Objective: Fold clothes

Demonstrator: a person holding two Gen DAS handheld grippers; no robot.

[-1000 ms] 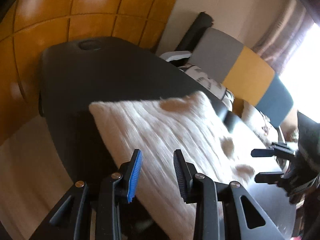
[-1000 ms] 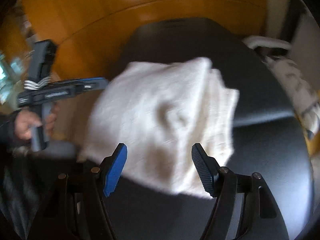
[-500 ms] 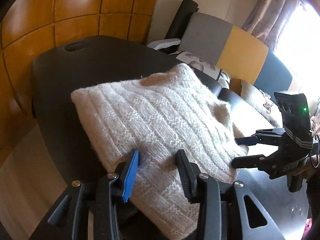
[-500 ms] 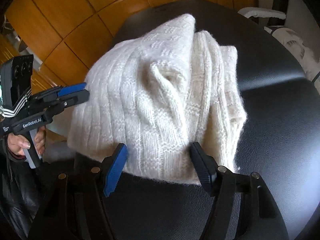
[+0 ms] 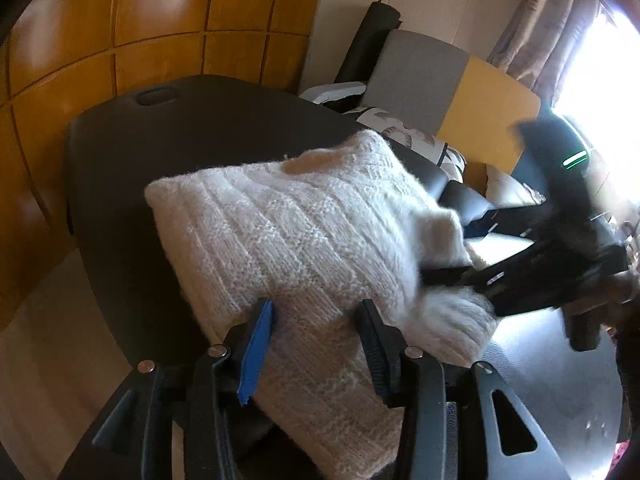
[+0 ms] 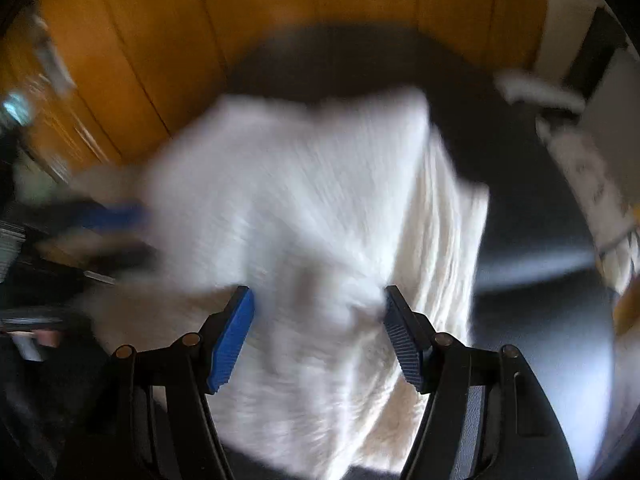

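1. The cream-white ribbed knit sweater (image 5: 304,240) lies as a thick, squarish bundle of several layers on the black padded leather table (image 5: 132,152). It sits toward the near edge, with bare black padding beyond it. Lying so, it already looks folded; whether a last fold or only a tidying is in hand, the pictures do not settle.

2. The left gripper (image 5: 316,344) stands with its jaws apart over the near edge of the bundle. Knit shows between the blue pad and the black one, but nothing is pinched. Held this low and close, it seems placed to steady or square that edge.

3. The right gripper (image 6: 320,336) also has its jaws spread wide, with the sweater (image 6: 320,216) lying between and beyond them and nothing clamped. I judge it is hovering over the fabric, not lifting it.

4. The left wrist view is sharp. It shows the rib pattern, a tan patch near the far corner, and the right gripper (image 5: 452,272) reaching in at the bundle's right side, its lower finger touching the fluffy edge.

5. The right wrist view is blurred. Yet it alone shows the stacked layer edges down the bundle's right side, and the wooden panelled wall (image 6: 320,20) behind the table.
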